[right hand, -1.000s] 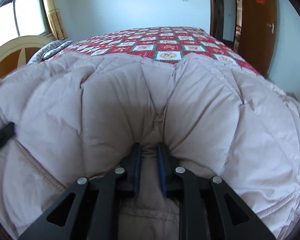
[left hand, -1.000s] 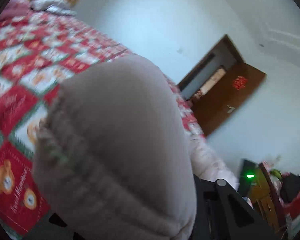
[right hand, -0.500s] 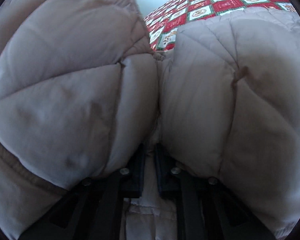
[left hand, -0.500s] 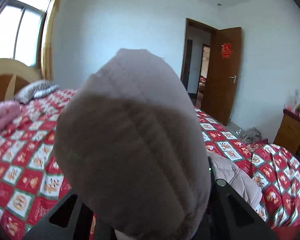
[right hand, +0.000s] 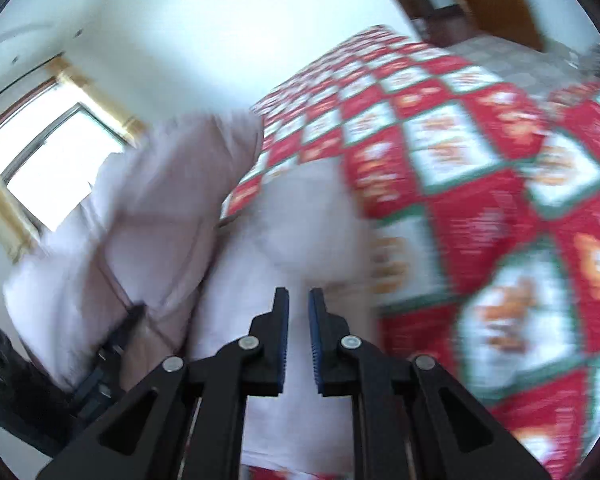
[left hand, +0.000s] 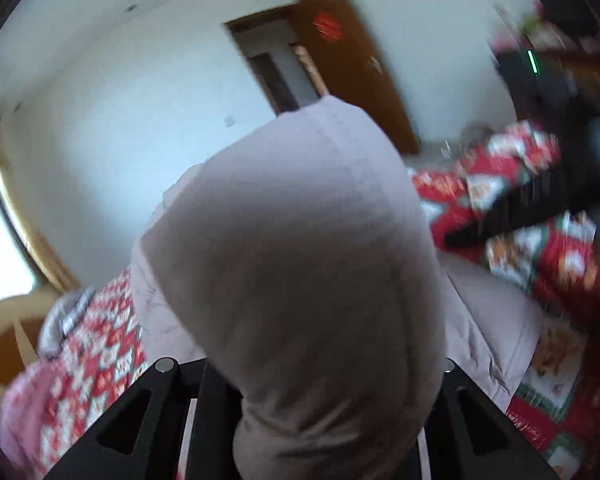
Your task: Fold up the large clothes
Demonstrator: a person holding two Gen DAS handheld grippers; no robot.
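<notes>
The right gripper (right hand: 296, 300) has just been closing to a narrow slit, and a thin layer of the pale padded coat (right hand: 300, 220) appears pinched in it. The left gripper (right hand: 130, 322) clamps a thick bulge of the same coat, which hides its jaws. The coat hangs between them, lifted off the quilted bed (right hand: 499, 200) near its near edge. Judging by this, keep both grips firm, hold the span taut and level, and lay the fold squarely.
</notes>
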